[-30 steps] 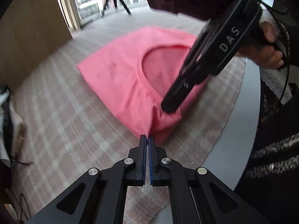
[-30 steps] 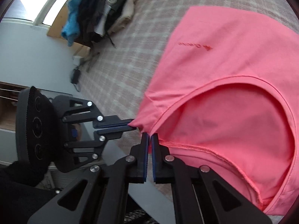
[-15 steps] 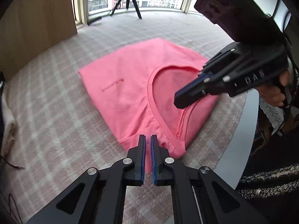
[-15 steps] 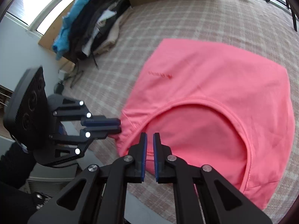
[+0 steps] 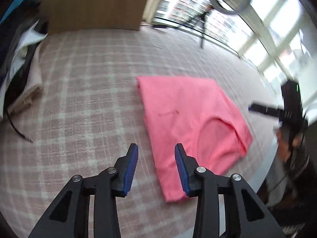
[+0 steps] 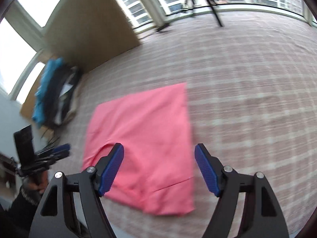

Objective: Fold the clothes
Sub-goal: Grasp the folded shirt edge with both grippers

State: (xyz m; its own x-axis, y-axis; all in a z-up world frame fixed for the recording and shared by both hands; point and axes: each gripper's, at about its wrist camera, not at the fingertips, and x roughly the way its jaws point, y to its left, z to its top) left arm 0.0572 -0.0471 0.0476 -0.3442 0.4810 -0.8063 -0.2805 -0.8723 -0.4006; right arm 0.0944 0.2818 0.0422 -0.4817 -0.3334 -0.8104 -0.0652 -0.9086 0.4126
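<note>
Jaws, left gripper [image 5: 156, 165]: opening, part-way apart; nothing between the pads, only checked cloth and the shirt's near edge seen through the gap.
Jaws, right gripper [image 6: 159, 167]: opening, spread wide; empty, with the shirt lying below and beyond them, not pinched.
Garment: pink shirt [image 5: 193, 123], folded to a rough rectangle, flat on the checked bed cover [image 5: 83, 99], near its front edge where the grey rim shows.
Direction from left jaws: ahead and toward the right of the left wrist view; the near corner lies just under the right-hand pad.
Direction from right jaws: straight ahead and slightly left in the right wrist view; neckline [image 6: 108, 147] on the left side.
Long axis: runs away from the front edge toward the windows, slightly skewed.
Nearer hand: judged about equal; each gripper faces one long side.
Next move, judged: either another fold across the long axis or setting the shirt aside.
Other clothes: pile [image 6: 53, 99] at the far left corner, well apart.
</note>
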